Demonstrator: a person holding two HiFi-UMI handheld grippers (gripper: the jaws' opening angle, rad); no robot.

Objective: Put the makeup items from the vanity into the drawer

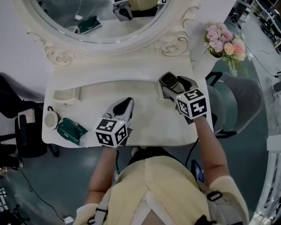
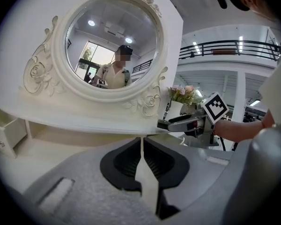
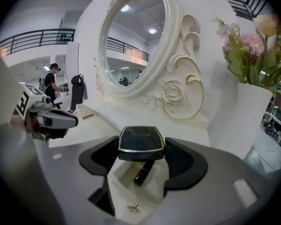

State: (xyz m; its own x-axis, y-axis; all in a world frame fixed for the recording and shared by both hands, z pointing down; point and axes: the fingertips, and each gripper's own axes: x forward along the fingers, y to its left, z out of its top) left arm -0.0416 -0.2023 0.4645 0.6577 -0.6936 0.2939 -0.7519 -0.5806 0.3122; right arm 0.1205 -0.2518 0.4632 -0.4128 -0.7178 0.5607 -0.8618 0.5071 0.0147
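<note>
My left gripper point(image 2: 141, 156): jaws together, nothing between. Mirror point(image 2: 113, 46) at 11 o'clock, right gripper point(image 2: 165, 124) at 3, flowers point(image 2: 185, 93) above it.

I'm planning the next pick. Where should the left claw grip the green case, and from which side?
Probably across the narrow width of the green case, coming down from above. It lies flat on the vanity top, and the round white container sits close by its left end.

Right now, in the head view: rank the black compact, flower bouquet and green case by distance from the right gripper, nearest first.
1. black compact, held in the right gripper.
2. flower bouquet, off to the back right.
3. green case, front left of the vanity top.
</note>
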